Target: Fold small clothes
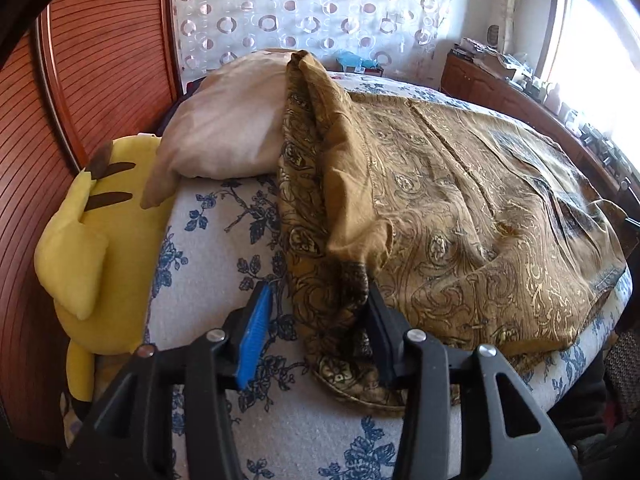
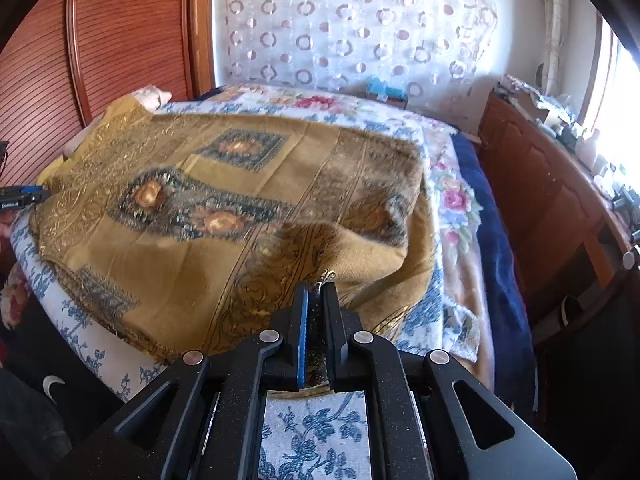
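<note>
A mustard-gold patterned garment [image 2: 224,184] lies spread across the bed [image 2: 80,320], its long axis running along the near edge, between the two hands. The right tongs [image 2: 316,292] are clenched on a pinch of the cloth's hem at the near edge toward the foot of the bed. The left tongs [image 1: 316,300], at the pillow [image 1: 224,128] end, stand released: a folded ridge of the garment lies between the parted jaws, against the right-hand finger and clear of the blue pad [image 1: 256,336]. Judged from this, the coming fold hinges on the right hand, the only one gripping, carrying its end toward the left tongs.
</note>
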`<state>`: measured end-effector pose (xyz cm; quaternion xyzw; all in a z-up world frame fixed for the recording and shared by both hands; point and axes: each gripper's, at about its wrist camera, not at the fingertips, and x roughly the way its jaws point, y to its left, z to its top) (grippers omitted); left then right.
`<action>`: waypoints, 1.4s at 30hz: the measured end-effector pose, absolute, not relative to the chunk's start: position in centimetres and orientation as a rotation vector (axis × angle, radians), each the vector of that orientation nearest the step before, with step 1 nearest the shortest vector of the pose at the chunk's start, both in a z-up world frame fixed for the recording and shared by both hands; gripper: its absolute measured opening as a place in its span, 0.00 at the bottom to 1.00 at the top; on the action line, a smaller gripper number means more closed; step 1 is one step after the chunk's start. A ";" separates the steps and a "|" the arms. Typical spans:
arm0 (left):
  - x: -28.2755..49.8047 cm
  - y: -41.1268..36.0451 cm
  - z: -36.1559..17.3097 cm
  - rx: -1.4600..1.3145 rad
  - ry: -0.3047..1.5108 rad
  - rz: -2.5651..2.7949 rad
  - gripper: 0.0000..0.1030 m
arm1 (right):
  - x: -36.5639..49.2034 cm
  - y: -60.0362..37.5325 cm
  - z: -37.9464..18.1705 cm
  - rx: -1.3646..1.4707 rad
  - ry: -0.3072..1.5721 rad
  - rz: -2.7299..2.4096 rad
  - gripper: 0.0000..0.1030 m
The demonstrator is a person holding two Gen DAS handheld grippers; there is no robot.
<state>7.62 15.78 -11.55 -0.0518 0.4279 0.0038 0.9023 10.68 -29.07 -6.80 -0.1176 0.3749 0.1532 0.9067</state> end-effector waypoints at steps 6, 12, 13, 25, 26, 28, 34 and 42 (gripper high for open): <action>7.6 15.8 -11.6 -0.111 0.884 0.021 0.43 | 10.3 -29.6 -4.6 -0.208 0.703 0.290 0.38; 7.4 15.7 -11.7 -0.112 0.879 0.024 0.43 | 9.8 -27.3 -4.5 -0.201 0.684 0.372 0.50; 7.4 15.7 -11.7 -0.112 0.878 0.024 0.43 | 9.8 -26.6 -4.9 -0.200 0.691 0.391 0.50; 7.5 15.8 -11.6 -0.157 0.846 -0.080 0.21 | 11.6 -20.9 -11.0 -0.219 0.791 0.446 0.50; 7.6 15.7 -11.7 -0.158 0.845 -0.095 0.17 | 11.7 -20.9 -11.3 -0.214 0.800 0.445 0.50; 7.5 15.3 -11.6 -0.139 0.840 -0.103 0.12 | 11.7 -21.1 -11.8 -0.199 0.801 0.446 0.51; 7.2 14.0 -9.1 -0.158 0.752 -0.162 0.05 | 11.3 -21.7 -11.8 -0.179 0.800 0.453 0.52; 10.2 7.7 -1.9 -0.165 0.590 -0.372 0.05 | 10.9 -24.1 -9.8 -0.126 0.772 0.413 0.52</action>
